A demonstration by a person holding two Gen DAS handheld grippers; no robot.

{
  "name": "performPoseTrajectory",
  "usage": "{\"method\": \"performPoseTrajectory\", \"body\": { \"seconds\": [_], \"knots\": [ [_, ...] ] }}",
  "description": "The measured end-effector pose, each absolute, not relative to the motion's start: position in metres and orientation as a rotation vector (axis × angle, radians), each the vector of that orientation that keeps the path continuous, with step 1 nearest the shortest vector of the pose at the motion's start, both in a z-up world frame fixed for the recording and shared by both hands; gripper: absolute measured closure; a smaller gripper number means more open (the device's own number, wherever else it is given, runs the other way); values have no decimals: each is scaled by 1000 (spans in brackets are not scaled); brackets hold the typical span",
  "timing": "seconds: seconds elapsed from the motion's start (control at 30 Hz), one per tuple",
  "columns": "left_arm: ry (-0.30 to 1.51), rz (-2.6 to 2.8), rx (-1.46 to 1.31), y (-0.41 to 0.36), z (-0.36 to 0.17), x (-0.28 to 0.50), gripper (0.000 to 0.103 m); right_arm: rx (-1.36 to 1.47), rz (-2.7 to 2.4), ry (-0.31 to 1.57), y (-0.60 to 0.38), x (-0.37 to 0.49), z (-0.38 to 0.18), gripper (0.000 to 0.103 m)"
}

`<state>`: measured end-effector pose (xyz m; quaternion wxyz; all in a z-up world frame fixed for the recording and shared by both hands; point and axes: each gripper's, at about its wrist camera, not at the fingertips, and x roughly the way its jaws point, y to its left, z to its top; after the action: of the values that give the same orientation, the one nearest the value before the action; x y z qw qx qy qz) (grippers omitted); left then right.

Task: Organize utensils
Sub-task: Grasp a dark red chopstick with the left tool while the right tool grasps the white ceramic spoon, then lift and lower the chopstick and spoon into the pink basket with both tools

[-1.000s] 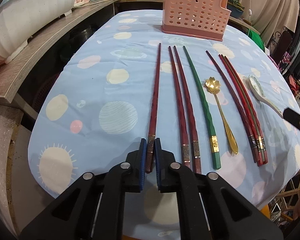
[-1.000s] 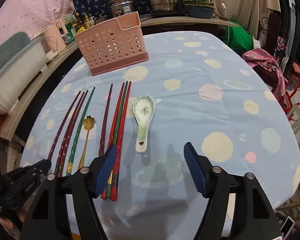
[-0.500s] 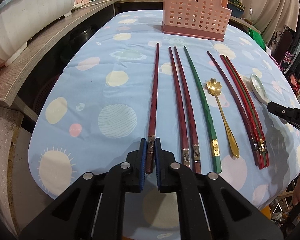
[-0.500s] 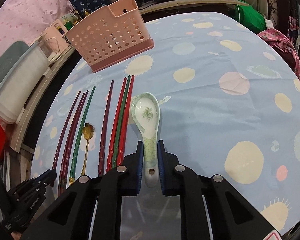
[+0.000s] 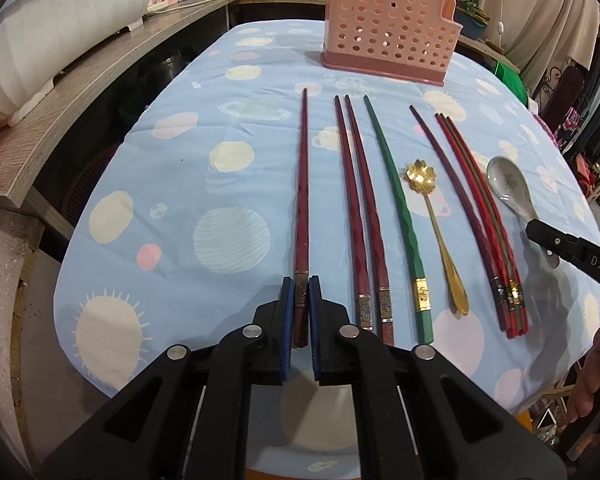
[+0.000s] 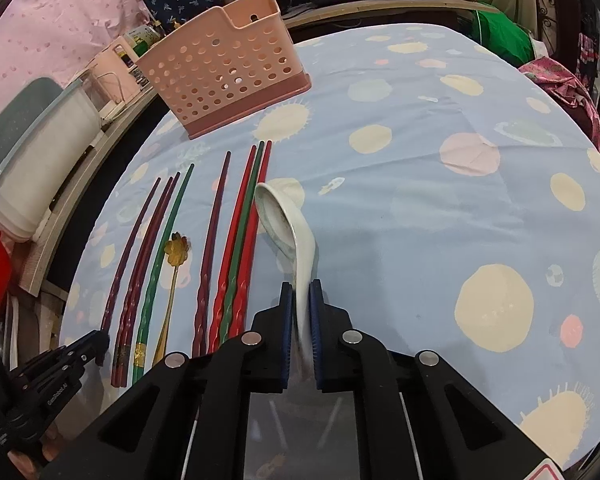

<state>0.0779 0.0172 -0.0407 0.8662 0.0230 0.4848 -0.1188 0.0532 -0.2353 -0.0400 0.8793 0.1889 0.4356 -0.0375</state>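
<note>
left hand-held gripper (image 5: 299, 307) pinches chopstick (image 5: 302, 200) end | right hand-held gripper (image 6: 300, 312) pinches spoon (image 6: 290, 236) handle, tilted | smooth spoon may slip, drop, crack | long chopstick may swing, miss basket (image 6: 220, 76)

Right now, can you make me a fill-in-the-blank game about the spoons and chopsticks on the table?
1. The right gripper is shut on the white ____.
2. The left gripper is shut on a dark red ____.
3. The gold spoon has a bowl shaped like a ____.
4. The holder with round holes at the far end of the tablecloth is ____ in colour.

Missing words: spoon; chopstick; flower; pink
</note>
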Motion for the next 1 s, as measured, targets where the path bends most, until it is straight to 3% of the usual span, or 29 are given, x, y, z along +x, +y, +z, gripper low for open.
{"method": "performPoseTrajectory", "body": {
  "seconds": [1.0],
  "knots": [
    [636,-273,-31,25,140,136,96,278,-57,732,-242,79,48,97]
  ]
}}
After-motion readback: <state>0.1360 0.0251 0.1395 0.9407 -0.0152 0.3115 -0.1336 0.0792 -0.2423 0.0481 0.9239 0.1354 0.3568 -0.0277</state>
